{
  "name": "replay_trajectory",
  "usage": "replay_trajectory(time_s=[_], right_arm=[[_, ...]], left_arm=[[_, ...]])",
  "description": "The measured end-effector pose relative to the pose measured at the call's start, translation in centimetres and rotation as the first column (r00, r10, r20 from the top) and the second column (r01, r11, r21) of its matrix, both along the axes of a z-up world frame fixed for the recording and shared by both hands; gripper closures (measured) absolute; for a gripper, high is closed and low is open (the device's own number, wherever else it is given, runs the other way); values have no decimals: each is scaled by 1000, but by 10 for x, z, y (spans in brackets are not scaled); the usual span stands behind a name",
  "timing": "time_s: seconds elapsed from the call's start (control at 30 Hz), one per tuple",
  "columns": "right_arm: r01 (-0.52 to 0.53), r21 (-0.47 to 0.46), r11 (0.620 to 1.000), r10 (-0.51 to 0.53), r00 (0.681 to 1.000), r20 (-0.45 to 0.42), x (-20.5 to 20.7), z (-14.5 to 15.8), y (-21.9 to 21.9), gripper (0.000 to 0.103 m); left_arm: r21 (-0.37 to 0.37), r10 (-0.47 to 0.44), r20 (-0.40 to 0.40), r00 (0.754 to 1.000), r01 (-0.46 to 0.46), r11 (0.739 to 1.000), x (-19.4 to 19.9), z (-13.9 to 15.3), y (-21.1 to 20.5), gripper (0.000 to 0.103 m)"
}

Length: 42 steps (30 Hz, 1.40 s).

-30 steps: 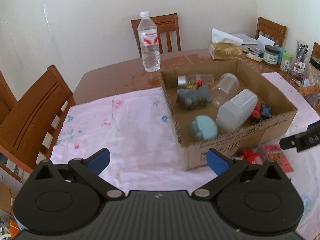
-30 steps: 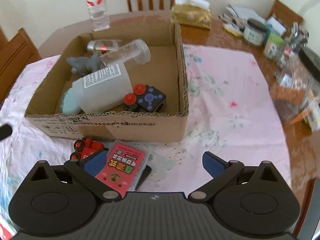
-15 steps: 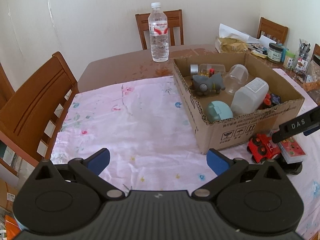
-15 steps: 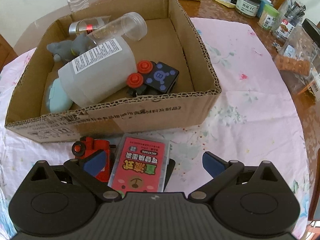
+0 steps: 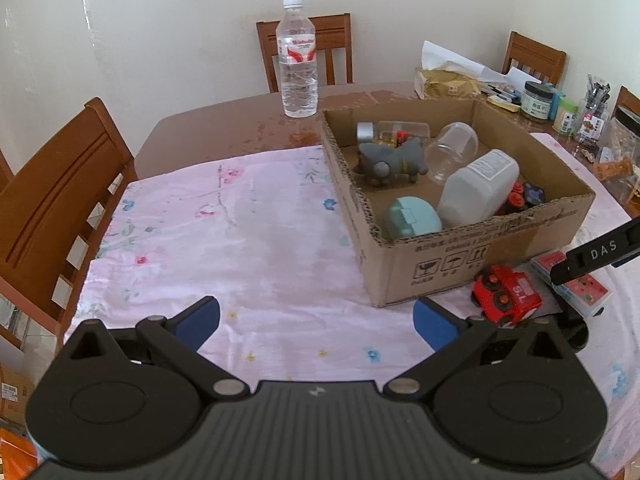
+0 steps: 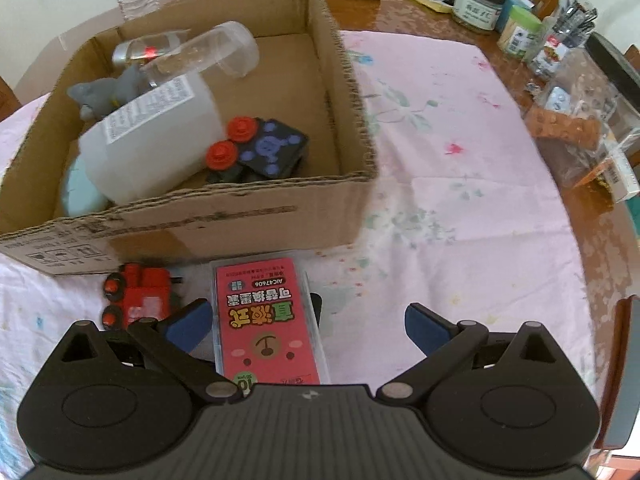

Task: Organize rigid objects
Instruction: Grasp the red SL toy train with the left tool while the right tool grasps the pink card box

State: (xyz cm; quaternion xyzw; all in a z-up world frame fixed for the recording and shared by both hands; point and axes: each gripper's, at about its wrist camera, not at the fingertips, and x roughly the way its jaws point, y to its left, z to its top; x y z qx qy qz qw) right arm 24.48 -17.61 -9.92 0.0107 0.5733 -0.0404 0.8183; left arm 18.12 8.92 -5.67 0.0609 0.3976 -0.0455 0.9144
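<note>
1. Left gripper (image 5: 316, 320): fingers wide apart, holding nothing, over bare pink cloth (image 5: 240, 232) on the tabletop (image 5: 224, 132). Wooden chair (image 5: 52, 200) at far left.
2. Water bottle (image 5: 298, 60) upright on bare wood, just behind the box's back left corner.
3. Cardboard box (image 5: 472, 256) on the cloth, open top. Inside: grey toy animal (image 5: 390, 160), clear jar (image 5: 452, 150) on its side, white plastic bottle (image 5: 476, 190) on its side, teal case (image 5: 412, 216) in the near left corner, black and red toy (image 6: 260, 148) beside the white bottle.
4. Red toy truck (image 5: 506, 294) on the cloth, just outside the box's front wall.
5. Pink card box (image 6: 264, 320) lies flat right of the truck, close to the front wall.
6. Right gripper (image 6: 306, 320): fingers spread apart, not clamped. Card box sits between them, nearer the left finger; can't tell if it touches.
7. Far right of tabletop: jars (image 6: 478, 6), packets, clutter.
</note>
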Motion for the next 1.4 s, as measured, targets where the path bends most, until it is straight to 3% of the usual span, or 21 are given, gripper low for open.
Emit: replay_trajectory(time_s=[0.2,0.33,0.93,1.07,1.2,1.4], right_arm=[[-32,38,999,32,999,-13,0,-2,-7,0],[-77,-6,997,77,997,-14,-3,-7,-4,0],[-58,45,997,58,998,-1,-4,-5,-73,0],[-106,117,988,104,994,17,-3,-4,-68,0],[-228,50,972,226,973,44,-7,-11,-50,0],[-325,55,944,322,944,70,-13,-21,-58,0]], left_arm=[[-7,-5,-13,1000,5,1000,0,-1,-10,1],[-19,-9,-20,1000,9,1000,-1,-1,-19,1],[-42,-33,-81,996,30,999,0,-15,-83,1],[-51,-38,-89,995,34,998,2,-18,-98,1],[-54,-40,-94,995,35,998,6,-20,-110,1],[-79,-18,-118,993,9,997,14,-32,-123,1]])
